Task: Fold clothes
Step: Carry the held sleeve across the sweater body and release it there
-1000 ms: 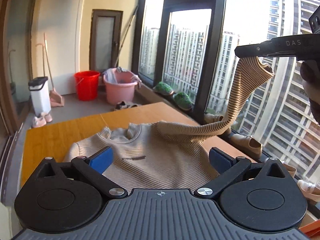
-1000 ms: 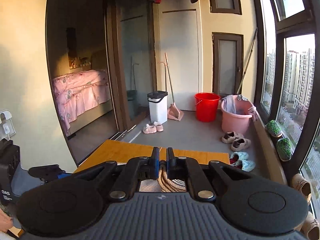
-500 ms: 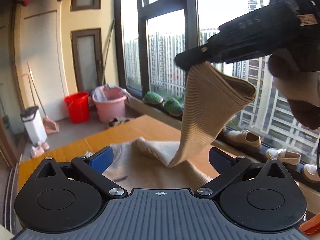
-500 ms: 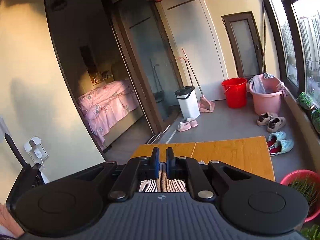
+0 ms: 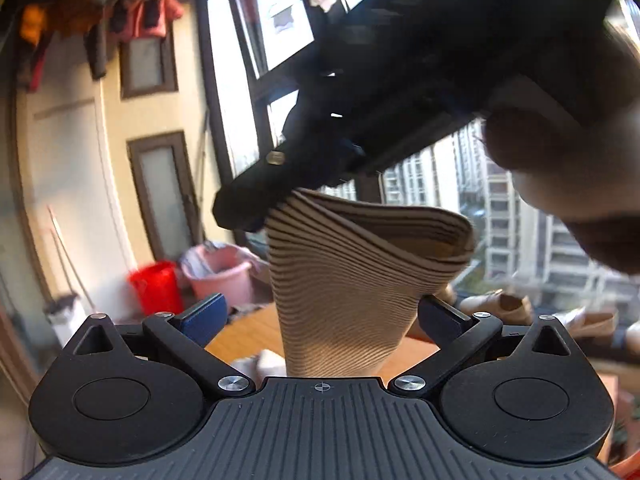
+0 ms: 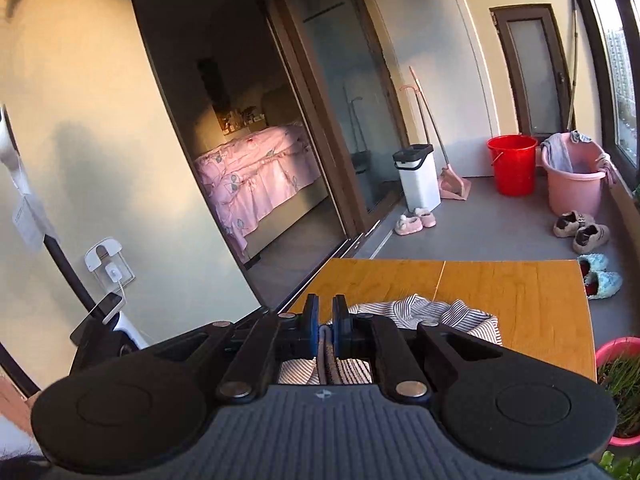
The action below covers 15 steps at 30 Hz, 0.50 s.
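A beige striped sweater sleeve hangs down from my right gripper, which is shut on its cuff edge. In the left wrist view the sleeve drops between the fingers of my left gripper, which stands open, its right finger close to the fabric. A hand holds the right gripper above. In the right wrist view my right gripper pinches a fold of the sleeve. Just beyond it, the sweater's body lies bunched on the wooden table.
A window with high-rise blocks fills the right of the left wrist view, with shoes on its sill. On the floor beyond the table stand a red bucket, a pink tub, a white bin and slippers. A pink planter sits at the table's right.
The right gripper has carried the sleeve up and to the left, much nearer the left camera. The sleeve now hangs between the left fingers. The sweater's body has dropped from the left view.
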{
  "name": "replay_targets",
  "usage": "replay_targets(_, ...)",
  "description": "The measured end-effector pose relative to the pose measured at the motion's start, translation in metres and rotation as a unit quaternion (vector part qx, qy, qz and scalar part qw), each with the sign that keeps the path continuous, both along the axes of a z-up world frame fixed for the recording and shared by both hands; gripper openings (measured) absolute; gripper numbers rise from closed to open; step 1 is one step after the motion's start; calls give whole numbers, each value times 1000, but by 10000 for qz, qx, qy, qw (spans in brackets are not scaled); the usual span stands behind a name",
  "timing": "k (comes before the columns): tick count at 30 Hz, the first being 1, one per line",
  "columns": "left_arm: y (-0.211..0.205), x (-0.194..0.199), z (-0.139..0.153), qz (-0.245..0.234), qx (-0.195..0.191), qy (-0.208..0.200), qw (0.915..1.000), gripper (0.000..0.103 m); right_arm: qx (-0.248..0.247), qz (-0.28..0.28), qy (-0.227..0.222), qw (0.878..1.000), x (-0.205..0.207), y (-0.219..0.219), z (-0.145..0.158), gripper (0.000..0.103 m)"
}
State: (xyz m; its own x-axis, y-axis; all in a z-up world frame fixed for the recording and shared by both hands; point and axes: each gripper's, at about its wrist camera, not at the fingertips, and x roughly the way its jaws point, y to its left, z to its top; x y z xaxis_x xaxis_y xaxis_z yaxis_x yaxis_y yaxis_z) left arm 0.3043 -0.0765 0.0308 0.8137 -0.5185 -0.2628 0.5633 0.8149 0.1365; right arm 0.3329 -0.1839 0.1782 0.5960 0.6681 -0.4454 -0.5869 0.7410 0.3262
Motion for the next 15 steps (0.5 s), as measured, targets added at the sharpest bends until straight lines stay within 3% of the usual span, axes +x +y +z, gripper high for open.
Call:
replay_targets(1,5,1,-1,12,-3,84,10000,83,-54,47,-8,10000,-3,4,-1,7)
replay_targets(2,10,2,-2,35,17,166,9999,54,-128,47,-81,9999,-6,5,-1,7)
replay_targets(4,21,7,-4,37,-146,424,9990,38,-276,45,-233,9993,-11,7,-2,10)
replay_targets(6,33,12,-6,30,-352,702,9969,31,-444,14,-477,9979,-19,8,0,10)
replay_targets(8,40,15,-7,143,-458,749,9960,22,-584,-6,-715,9957,-28,3,1,26)
replay_targets(12,56,22,-10,426,-684,956,9922,22,-1186,-60,-1345,9838,-53,-6,-7,61)
replay_targets(15,73,32,-15,773,-845,1223,9859,23,-1774,146,-1340,9749,-72,-2,-40,66)
